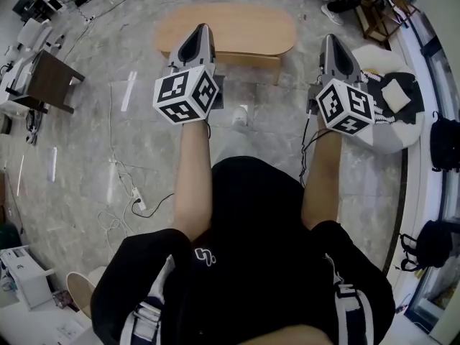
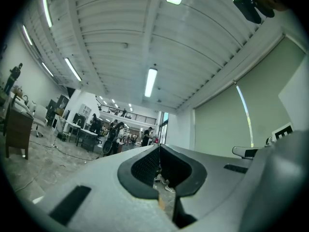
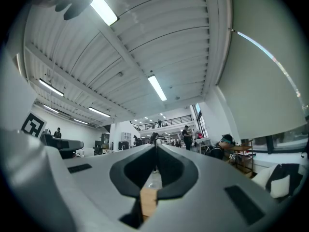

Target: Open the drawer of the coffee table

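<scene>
An oval wooden coffee table (image 1: 237,21) stands on the floor ahead of me in the head view; its drawer front (image 1: 251,61) faces me under the top. My left gripper (image 1: 195,33) is held out at chest height over the table's left end, shut and empty. My right gripper (image 1: 332,40) is held level to the right of the table, also shut and empty. In both gripper views the jaws meet at their tips (image 2: 159,146) (image 3: 155,145), aimed slightly upward at the ceiling. A sliver of the wooden table (image 3: 148,200) shows through the gap low between the right jaws.
A dark wooden side table (image 1: 50,81) stands at the left. A white pouf with a black cloth (image 1: 392,99) sits at the right beside the right gripper. Cables (image 1: 126,182) trail over the marble floor. Black bags (image 1: 445,144) lie along the right wall. People stand far off in the hall (image 2: 113,132).
</scene>
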